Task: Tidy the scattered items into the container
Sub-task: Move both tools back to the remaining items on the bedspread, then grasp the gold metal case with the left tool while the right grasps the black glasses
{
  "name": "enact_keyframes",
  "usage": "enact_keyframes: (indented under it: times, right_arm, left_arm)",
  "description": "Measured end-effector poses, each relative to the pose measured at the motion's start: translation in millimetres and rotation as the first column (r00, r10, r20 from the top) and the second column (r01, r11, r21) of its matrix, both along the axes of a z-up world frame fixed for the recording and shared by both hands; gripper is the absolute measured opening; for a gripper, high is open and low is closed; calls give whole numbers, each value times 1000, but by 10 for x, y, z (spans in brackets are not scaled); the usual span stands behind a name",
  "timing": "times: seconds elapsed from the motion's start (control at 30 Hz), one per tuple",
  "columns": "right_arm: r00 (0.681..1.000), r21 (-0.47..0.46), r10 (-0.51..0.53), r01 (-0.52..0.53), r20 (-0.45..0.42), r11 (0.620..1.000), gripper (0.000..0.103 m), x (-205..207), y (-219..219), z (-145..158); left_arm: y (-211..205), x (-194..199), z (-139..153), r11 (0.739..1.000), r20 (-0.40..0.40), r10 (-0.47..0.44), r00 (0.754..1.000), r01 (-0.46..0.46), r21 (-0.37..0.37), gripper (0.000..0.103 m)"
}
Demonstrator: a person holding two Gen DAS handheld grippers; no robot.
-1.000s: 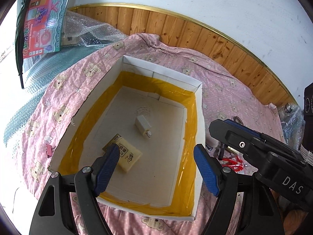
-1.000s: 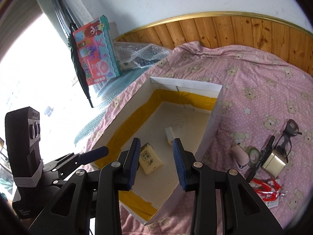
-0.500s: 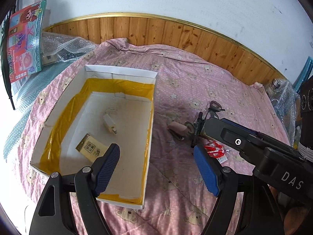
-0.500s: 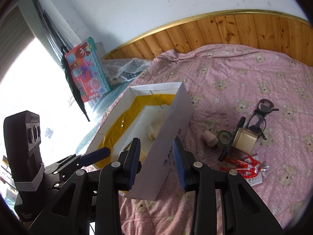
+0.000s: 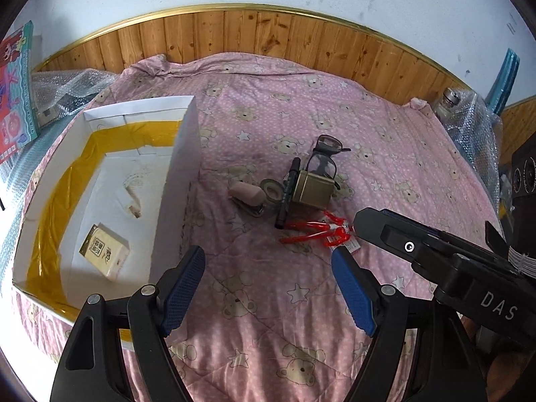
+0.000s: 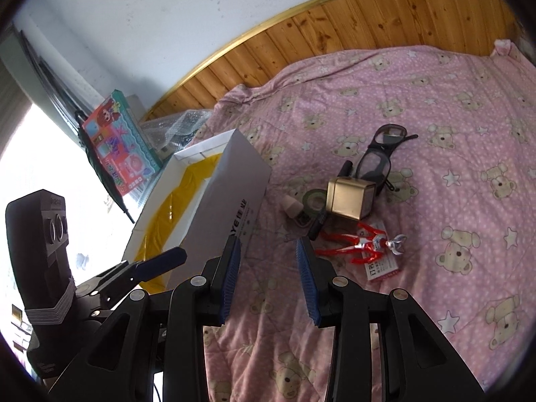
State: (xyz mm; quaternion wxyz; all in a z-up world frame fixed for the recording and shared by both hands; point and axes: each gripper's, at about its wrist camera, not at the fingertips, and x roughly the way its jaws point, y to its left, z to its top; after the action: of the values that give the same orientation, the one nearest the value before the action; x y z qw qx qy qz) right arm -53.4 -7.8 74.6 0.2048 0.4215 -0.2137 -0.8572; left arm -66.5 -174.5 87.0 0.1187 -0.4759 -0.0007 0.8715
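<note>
Jaws of both grippers, apart and empty. Left gripper [image 5: 268,288] hangs over the pink quilt [image 5: 385,140], its blue pads [image 5: 182,288] spread wide, tilted down toward the bed just right of the box [image 5: 174,181]. Right gripper [image 6: 268,278] points the same way from beside it, its pads [image 6: 231,274] separated by a narrower gap, aimed at bare quilt between the box wall and the scattered items; its body crosses the lower right of the left view.

Box: white card, yellow-lined, open-topped, resting on the quilt at left. Inside lie a tan packet [image 5: 104,256] and a small white plug [image 5: 134,202], apart from each other.

Scattered items, clustered on the quilt to the right of the box, ahead of both grippers: a pink stapler [image 5: 248,197]; a tape roll [image 5: 272,190] just beside it; a black pen [image 5: 287,194] touching a gold tin [image 5: 313,191]; glasses [image 5: 323,157] behind the tin, touching it; a red figure [image 6: 361,243] lying flat nearest the grippers, partly over a small card [image 6: 383,268].

Background: wood panelling [image 5: 268,37], bubble wrap [image 5: 60,87] and a toy box [image 6: 117,147] at far left.
</note>
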Motion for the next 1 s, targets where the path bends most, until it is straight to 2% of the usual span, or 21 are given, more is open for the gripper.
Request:
enact_keyframes:
  times: [0.47,1.0]
  right_arm:
    - [995,8,-67,67,68,998,38,-212,389,-318]
    - [981,7,-135,136,137,991,39,-999,759,-601]
  left_arm:
    - [357,-368,-486,999,95,-30,995,31,-13,79]
    - [721,-1034,-751,996,121,-89,989,85,37,79]
